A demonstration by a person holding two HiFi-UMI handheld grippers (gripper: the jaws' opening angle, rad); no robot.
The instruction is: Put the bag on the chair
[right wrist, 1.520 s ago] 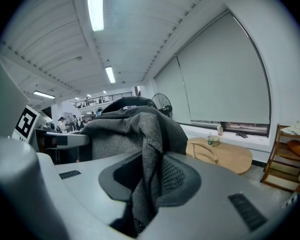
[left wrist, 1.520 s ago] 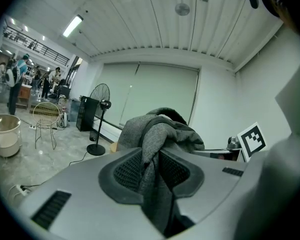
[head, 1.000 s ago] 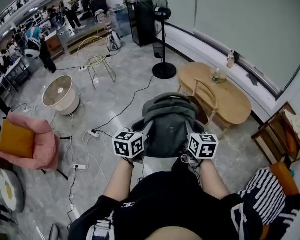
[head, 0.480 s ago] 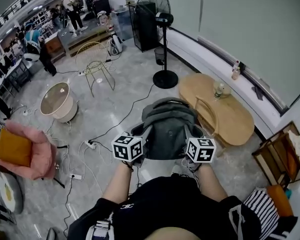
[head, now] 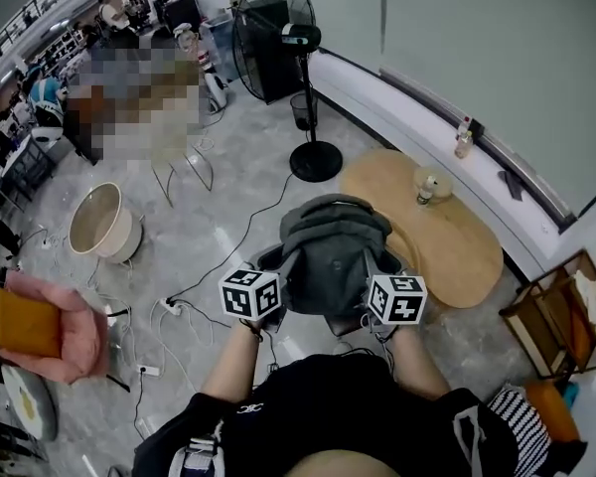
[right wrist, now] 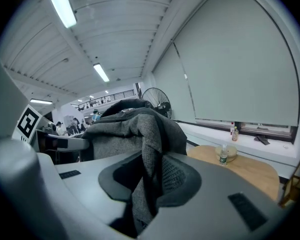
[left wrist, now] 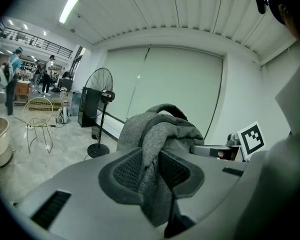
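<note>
A grey backpack (head: 330, 254) hangs in the air in front of the person, above the floor. My left gripper (head: 278, 274) is shut on a fold of its fabric on the left side; in the left gripper view the cloth (left wrist: 157, 134) is pinched between the pads. On the bag's right side, my right gripper (head: 372, 278) is likewise shut on the grey cloth (right wrist: 140, 134). A wooden chair (head: 405, 246) by the oval wooden table (head: 457, 241) is mostly hidden behind the bag and the right gripper.
A standing fan (head: 300, 68) and a black cabinet (head: 268, 53) stand ahead. A round pale drum (head: 99, 222), a pink armchair (head: 55, 321) and floor cables (head: 194, 291) lie to the left. Bottles stand on the table (head: 424, 189) and on the sill (head: 464, 139). A wooden shelf (head: 561, 311) stands to the right.
The room has shifted in the head view: fan and drum slid left, the table sits closer under the bag. Both grippers hold the bag as before.
</note>
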